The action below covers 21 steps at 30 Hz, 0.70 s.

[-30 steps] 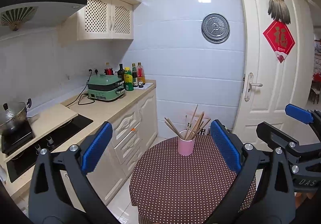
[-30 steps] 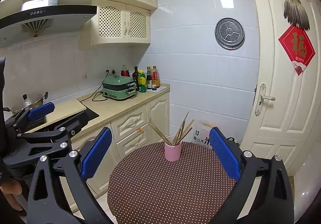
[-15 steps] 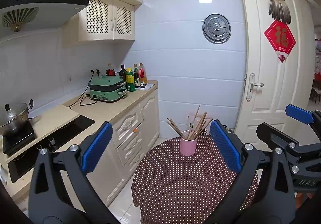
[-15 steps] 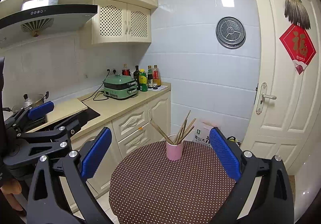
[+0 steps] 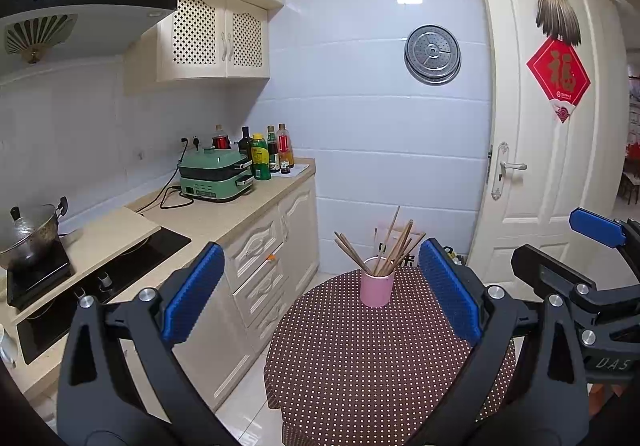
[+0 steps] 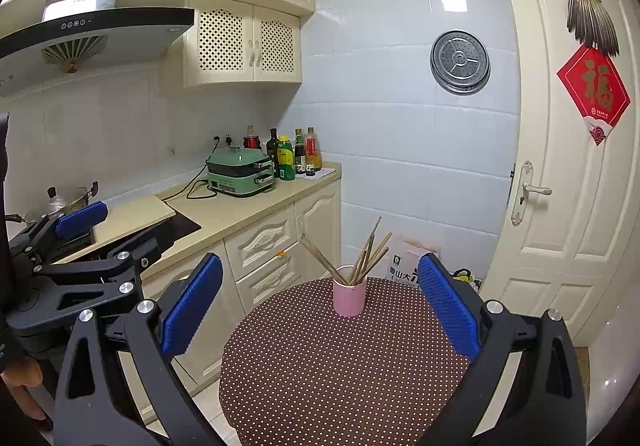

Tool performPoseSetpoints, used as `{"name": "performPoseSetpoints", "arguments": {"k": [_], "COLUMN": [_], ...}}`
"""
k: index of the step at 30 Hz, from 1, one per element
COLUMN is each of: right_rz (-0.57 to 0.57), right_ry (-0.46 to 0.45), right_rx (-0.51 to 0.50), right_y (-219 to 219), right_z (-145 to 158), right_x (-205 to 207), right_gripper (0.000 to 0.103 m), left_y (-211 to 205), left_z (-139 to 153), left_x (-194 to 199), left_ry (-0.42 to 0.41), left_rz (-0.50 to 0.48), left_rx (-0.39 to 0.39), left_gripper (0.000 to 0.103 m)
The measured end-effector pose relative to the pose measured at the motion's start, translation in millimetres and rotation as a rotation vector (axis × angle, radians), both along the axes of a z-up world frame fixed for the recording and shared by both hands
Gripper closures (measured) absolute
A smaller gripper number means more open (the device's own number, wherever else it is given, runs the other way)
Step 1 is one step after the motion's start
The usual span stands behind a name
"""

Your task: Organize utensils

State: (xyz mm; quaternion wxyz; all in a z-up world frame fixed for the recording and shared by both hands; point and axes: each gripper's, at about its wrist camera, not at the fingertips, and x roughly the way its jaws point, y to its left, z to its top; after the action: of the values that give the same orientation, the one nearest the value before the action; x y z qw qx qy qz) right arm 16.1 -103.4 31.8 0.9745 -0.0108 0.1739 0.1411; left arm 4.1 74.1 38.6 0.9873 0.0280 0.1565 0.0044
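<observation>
A pink cup [image 5: 376, 287] [image 6: 349, 296] stands at the far side of a round table with a brown dotted cloth [image 5: 360, 366] [image 6: 320, 374]. Several wooden chopsticks [image 5: 394, 246] [image 6: 366, 256] stick out of it, fanned apart. My left gripper [image 5: 320, 294] hovers above the table's near side, open and empty, well short of the cup. My right gripper [image 6: 320, 298] is also open and empty, at a similar distance. The right gripper shows at the right edge of the left wrist view, and the left gripper at the left edge of the right wrist view.
A kitchen counter [image 5: 224, 214] with drawers runs along the left, carrying a green cooker [image 5: 214, 176], bottles [image 5: 268, 152], a hob [image 5: 100, 278] and a pot [image 5: 30, 234]. A closed white door [image 5: 548, 166] is at the right; a box [image 6: 404, 266] sits behind the table.
Both views have shifted slightly: the cup and table sit a little further right and nearer than a second ago. Both grippers stay open.
</observation>
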Motion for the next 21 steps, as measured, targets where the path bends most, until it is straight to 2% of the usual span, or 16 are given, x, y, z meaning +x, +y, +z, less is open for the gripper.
{"name": "performPoseSetpoints", "arguments": {"k": [21], "right_rz": [0.006], "right_ry": [0.013], "right_rx": [0.005], "right_y": [-0.5], "right_z": [-2.5], "right_x": [5.7], "right_gripper": [0.008], "left_y": [0.3], "left_z": [-3.8], "left_x": [0.3], "left_ry": [-0.001], "left_rz": [0.016], "left_rx": [0.016], "left_gripper": [0.007]}}
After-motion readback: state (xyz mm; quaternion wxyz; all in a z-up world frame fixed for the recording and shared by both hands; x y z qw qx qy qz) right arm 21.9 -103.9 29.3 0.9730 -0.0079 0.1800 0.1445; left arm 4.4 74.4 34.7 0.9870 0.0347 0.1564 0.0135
